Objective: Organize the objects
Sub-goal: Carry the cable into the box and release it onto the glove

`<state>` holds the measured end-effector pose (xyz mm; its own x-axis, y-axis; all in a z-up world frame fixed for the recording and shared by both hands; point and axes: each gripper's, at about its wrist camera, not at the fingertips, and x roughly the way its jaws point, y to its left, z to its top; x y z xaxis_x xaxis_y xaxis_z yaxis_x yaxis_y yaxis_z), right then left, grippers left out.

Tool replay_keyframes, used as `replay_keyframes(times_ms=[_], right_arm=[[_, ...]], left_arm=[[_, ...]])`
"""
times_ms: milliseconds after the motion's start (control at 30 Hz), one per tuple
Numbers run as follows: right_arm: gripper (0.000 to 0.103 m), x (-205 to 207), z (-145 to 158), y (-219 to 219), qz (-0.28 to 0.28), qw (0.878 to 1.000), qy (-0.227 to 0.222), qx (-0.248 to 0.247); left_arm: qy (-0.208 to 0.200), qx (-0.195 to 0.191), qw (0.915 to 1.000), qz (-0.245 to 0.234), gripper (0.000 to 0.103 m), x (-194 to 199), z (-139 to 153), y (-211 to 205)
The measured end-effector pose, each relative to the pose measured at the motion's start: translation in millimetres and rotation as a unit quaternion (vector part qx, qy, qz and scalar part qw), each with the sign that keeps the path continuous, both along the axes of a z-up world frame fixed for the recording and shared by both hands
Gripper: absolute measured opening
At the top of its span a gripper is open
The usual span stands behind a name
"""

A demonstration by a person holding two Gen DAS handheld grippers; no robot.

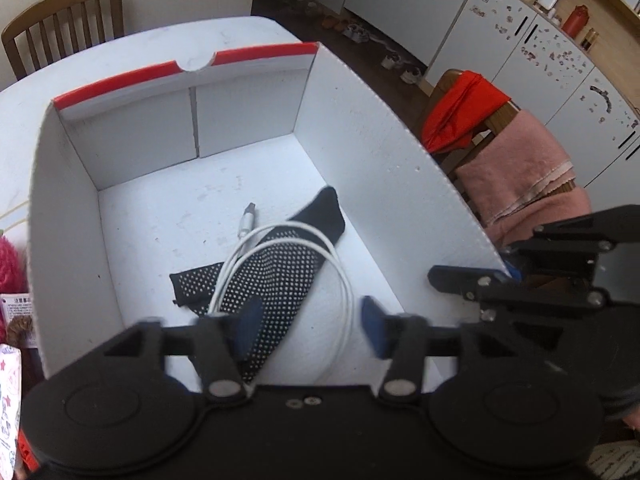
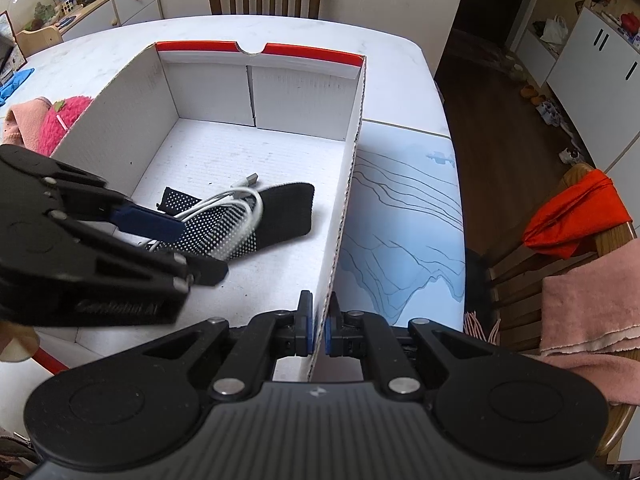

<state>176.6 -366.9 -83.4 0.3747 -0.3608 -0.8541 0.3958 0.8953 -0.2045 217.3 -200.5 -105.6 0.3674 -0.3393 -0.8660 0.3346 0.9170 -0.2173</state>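
Note:
A white cardboard box (image 1: pixel 352 140) (image 2: pixel 304 92) with a red rim stands on the table. Inside lie a black sock (image 1: pixel 276 276) (image 2: pixel 288 208) with white dots and a coiled white cable (image 1: pixel 340 276) (image 2: pixel 224 206) on top of it. My left gripper (image 1: pixel 310 320) (image 2: pixel 188 248) reaches down into the box just above them, jaws open, with part of the cable and sock lying between the pads but not pinched. My right gripper (image 2: pixel 319 330) (image 1: pixel 460 280) is shut on the box's right wall near the front corner.
A pink fluffy thing (image 2: pixel 64 120) (image 1: pixel 8 264) and a printed packet (image 1: pixel 8 392) lie left of the box. A blue-lined mat (image 2: pixel 400 220) covers the table on the right. A chair beyond the table edge carries a red cloth (image 2: pixel 576 216) and a pink towel (image 2: pixel 588 312).

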Motion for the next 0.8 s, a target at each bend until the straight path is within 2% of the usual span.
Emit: replay_keyframes(times_ms=[133, 300, 367, 600, 800], right_arm=[[0.005, -0.2, 0.1, -0.4, -0.004, 1.000, -0.001, 0.002], [0.005, -1.0, 0.2, -0.6, -0.015, 1.000, -0.002, 0.002], [0.005, -0.8, 0.3, -0.5, -0.017, 1.000, -0.002, 0.002], [0.005, 0.8, 0.3, 1.4, -0.036, 0.999, 0.003, -0.001], [0.005, 3.1, -0.5, 3.9, -0.041, 0.999, 0.004, -0.001]], left_arm=[[-0.011, -0.015, 0.9998, -0.002, 0.061, -9.7, 11.6, 6.3], [-0.044, -0.018, 0.9988, 0.008, 0.065, -26.1, 35.8, 18.3], [-0.058, -0.022, 0.9980, 0.015, 0.073, -33.0, 46.7, 25.5], [-0.104, -0.014, 0.9933, 0.047, 0.083, -56.2, 77.3, 61.0], [-0.119, -0.004, 0.9882, 0.097, 0.094, -69.1, 89.4, 100.0]])
